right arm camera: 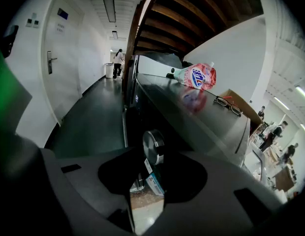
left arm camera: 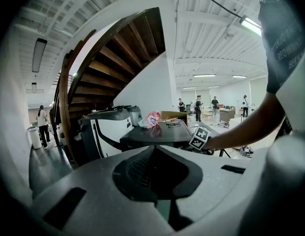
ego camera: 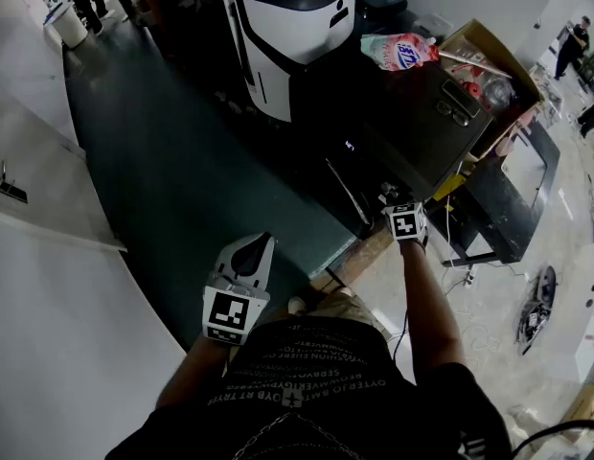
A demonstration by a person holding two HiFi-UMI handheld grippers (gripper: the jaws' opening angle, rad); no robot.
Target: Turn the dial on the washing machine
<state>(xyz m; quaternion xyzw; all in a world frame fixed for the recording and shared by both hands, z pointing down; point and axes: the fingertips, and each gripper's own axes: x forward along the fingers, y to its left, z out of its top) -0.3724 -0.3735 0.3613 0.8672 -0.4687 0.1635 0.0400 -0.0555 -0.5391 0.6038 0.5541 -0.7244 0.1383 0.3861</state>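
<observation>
The washing machine [ego camera: 412,137] is a dark box with a flat top at centre right. Its silver round dial [right arm camera: 153,147] sticks out from the front panel. My right gripper [ego camera: 400,209] is held up to that front; in the right gripper view [right arm camera: 151,177] the jaws stand apart with the dial just ahead of their tips, and no pad presses on it. My left gripper [ego camera: 247,257] hangs low near my body, well away from the machine. Its jaws [left arm camera: 155,154] meet in a point and hold nothing.
A pink detergent pouch [ego camera: 398,51] and a pair of glasses [right arm camera: 226,103] lie on the machine's top. A cardboard box [ego camera: 489,65] stands behind it, and a white and black appliance [ego camera: 287,27] beside it. Dark floor [ego camera: 172,180] runs left under a staircase [left arm camera: 118,58].
</observation>
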